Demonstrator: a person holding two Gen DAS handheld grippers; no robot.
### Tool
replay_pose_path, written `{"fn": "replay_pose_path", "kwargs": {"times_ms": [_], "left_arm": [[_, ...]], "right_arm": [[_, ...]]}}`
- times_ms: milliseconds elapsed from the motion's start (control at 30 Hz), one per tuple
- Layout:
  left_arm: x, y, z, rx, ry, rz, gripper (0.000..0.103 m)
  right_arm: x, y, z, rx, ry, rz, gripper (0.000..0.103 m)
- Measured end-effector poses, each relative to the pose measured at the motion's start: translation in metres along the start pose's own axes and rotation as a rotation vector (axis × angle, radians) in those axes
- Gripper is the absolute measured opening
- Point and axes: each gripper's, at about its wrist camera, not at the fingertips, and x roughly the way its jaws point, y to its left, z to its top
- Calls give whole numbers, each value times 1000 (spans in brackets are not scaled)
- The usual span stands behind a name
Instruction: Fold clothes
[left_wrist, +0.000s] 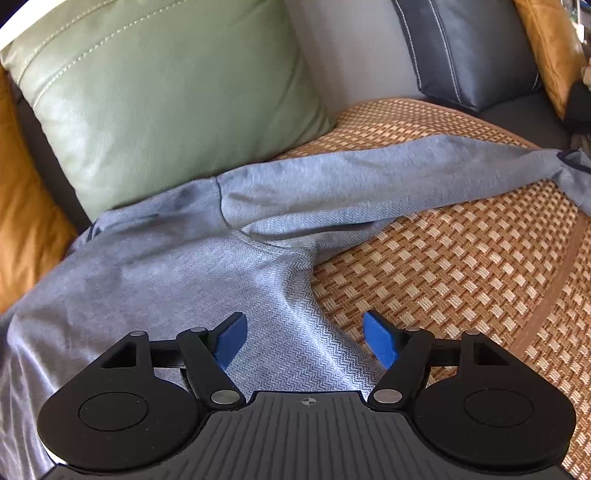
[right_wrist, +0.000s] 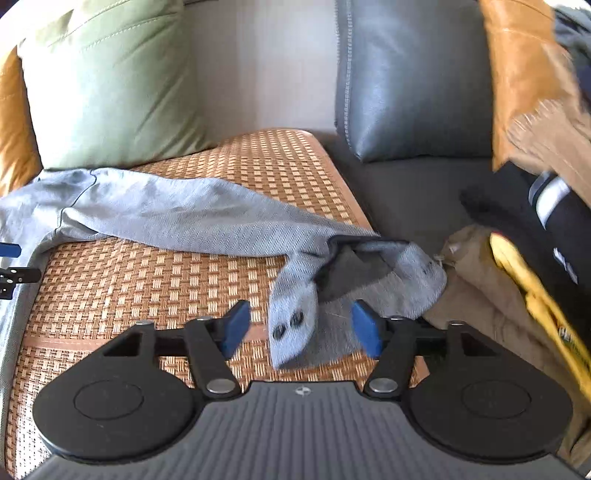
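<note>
Through your left wrist camera, your left gripper (left_wrist: 304, 339) stood released, its blue pads (left_wrist: 231, 341) spread wide and pressing on nothing, with the body of the grey shirt (left_wrist: 166, 266) lying flat directly beneath and between them. The shirt's edge ran past the right-hand pad, which hung over the woven mat (left_wrist: 461, 258) beside the cloth. From the shirt's shoulder seam one long sleeve (left_wrist: 369, 184) stretched away across the mat toward the upper right, where its cuff bunched near the frame's edge. A green cushion (left_wrist: 166, 92) sat just behind the shirt, touching its upper edge, with a dark grey cushion (left_wrist: 472, 48) farther right. Through your right wrist camera, your right gripper (right_wrist: 301, 325) was also released, its pads apart and clear of the cloth, though the cuff (right_wrist: 291, 325) of that same sleeve, with two dark buttons, lay on the mat between them. The sleeve ran back leftward to the shirt body at the frame's left edge, where a bit of your other gripper showed. Just right of the cuff, a heap of other clothes (right_wrist: 498, 295), tan, yellow and black, rested on the sofa seat (right_wrist: 406, 192), touching the cuff's edge.
</note>
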Motion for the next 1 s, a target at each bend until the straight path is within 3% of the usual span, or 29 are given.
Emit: {"fn": "replay_pose_path", "kwargs": {"times_ms": [133,167,233,267,433,633,767,867,1000], "left_arm": [[7,1,3,-28,9,6,81],[8,0,4,-26,12,7,81],[11,0,4,-4,17,23,81],[11,1,4,3,14,31,81],[15,15,2,-24,24,46,81],[17,25,0,-68,45,31,81],[14,28,-3,-51,52,20,81],[6,37,-5,-93,46,-9,81],[-22,64,-19,-142,15,-39,81]], "right_arm": [[17,2,-7,19,28,-6,67],[21,5,-7,12,25,-7,61],[29,5,-2,-20,64,3,8],[28,2,3,-27,76,-7,4],[-4,-48,27,29,31,-227,4],[-3,-77,23,67,85,-334,4],[-6,-74,28,126,80,-254,4],[-24,-57,46,180,35,-155,4],[-75,12,101,82,-80,-16,4]]}}
